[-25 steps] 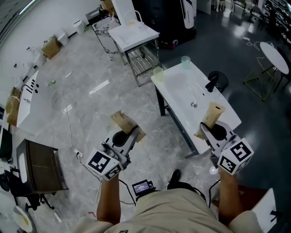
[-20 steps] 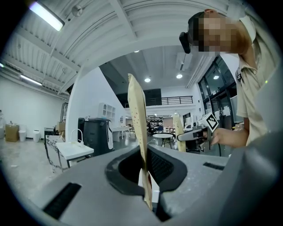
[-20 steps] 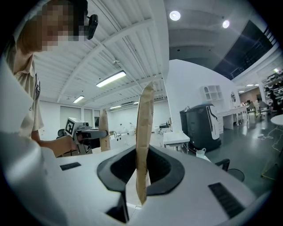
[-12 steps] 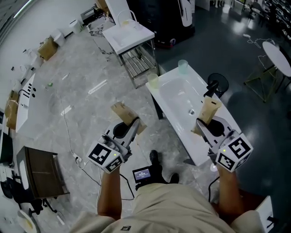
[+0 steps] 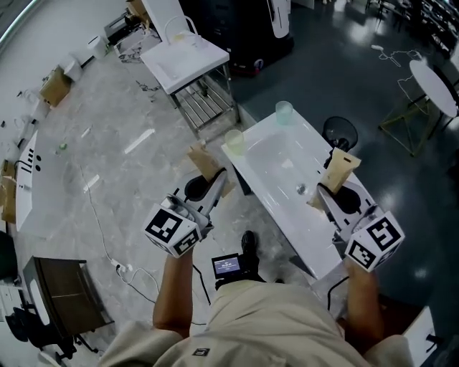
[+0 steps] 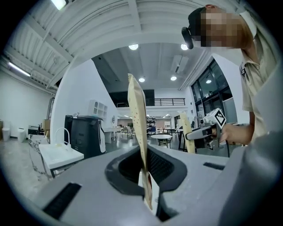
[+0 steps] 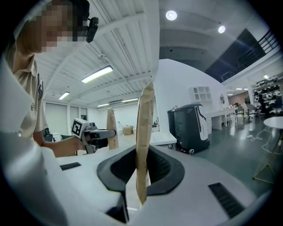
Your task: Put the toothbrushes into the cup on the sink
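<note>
The white sink [image 5: 272,172] stands on a frame ahead of me, with a yellowish cup [image 5: 234,141] at its near left corner and a greenish cup [image 5: 284,111] at the far corner. My left gripper [image 5: 215,183] is shut on a flat brown paper packet [image 5: 204,163], held over the floor just left of the sink. In the left gripper view that packet [image 6: 138,114] stands upright from the closed jaws [image 6: 147,185]. My right gripper [image 5: 326,197] is shut on a second brown packet [image 5: 339,168] above the sink's right end. It rises edge-on in the right gripper view [image 7: 143,132].
A black faucet [image 5: 337,135] sits at the sink's right side. Behind stand a white table with a wire shelf [image 5: 185,54] and a dark machine [image 5: 247,21]. A round white table [image 5: 434,86] is at far right. A cable [image 5: 107,240] trails across the floor at left.
The sink has come nearer and shifted left in the head view as the person stepped toward it. Both grippers kept their packets, the left one rising toward the sink's near corner.
</note>
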Demonstrator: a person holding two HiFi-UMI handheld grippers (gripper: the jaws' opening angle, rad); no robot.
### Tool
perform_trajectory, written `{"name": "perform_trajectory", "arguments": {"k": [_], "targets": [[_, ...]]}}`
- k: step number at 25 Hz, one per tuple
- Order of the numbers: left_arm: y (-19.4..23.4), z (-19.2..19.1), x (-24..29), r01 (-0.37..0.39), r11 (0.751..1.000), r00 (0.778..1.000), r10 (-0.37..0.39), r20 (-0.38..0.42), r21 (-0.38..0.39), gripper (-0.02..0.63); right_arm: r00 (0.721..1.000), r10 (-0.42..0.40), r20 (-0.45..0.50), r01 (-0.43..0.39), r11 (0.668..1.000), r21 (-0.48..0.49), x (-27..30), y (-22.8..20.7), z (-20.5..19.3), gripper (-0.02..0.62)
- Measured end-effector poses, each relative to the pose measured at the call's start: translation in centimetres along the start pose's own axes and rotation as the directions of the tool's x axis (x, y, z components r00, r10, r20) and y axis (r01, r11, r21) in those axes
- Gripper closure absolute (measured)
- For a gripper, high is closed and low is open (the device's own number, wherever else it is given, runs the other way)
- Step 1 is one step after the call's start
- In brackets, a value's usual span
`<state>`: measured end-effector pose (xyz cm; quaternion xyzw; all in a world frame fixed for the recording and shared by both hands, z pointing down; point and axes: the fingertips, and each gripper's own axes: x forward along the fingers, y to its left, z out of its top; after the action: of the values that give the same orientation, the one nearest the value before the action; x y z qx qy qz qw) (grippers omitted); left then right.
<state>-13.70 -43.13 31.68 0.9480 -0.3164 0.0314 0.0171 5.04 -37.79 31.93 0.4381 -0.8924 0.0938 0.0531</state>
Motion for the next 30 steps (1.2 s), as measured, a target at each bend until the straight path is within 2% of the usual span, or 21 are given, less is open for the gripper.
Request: {"name": "perform_trajectory", "arguments": {"k": [6,13,19,24,30], "targets": [[7.5,-1.1,5.4,-0.002,0.997,1.000,0.001,0.009,0.080,0.591,0.999,-0.027,-0.028,0.028,0.999,0.035,6.3,-2.6,-0.1,0.551],[16.3,-7.2,12.2,-0.010,0.991,1.000,0.007,0.021,0.131,0.591,0.994,-0.057,-0.098,0.066,0.994,0.082,13.5,-5.7,-2.8,0.551],[21.1,-13.0,15.2,0.017,0.996,1.000,-0.016,-0.019,0.083,0.591,0.980,-0.094,-0.173,0.114,0.987,0.111,17.9,-6.0,-4.5,0.551],[22.5,-17.3,16.7,0.051,0.998,0.997,-0.049,-0.056,0.040,0.591,0.971,-0.103,-0.215,0.133,0.982,0.131,20.4,-6.2,-6.2,0.551],[24.4,-22.0,18.9,0.081,0.996,0.993,-0.077,-0.088,0.040,0.591,0.961,-0.102,-0.258,0.147,0.976,0.161,24.0,-7.7,-9.3,0.551]]}}
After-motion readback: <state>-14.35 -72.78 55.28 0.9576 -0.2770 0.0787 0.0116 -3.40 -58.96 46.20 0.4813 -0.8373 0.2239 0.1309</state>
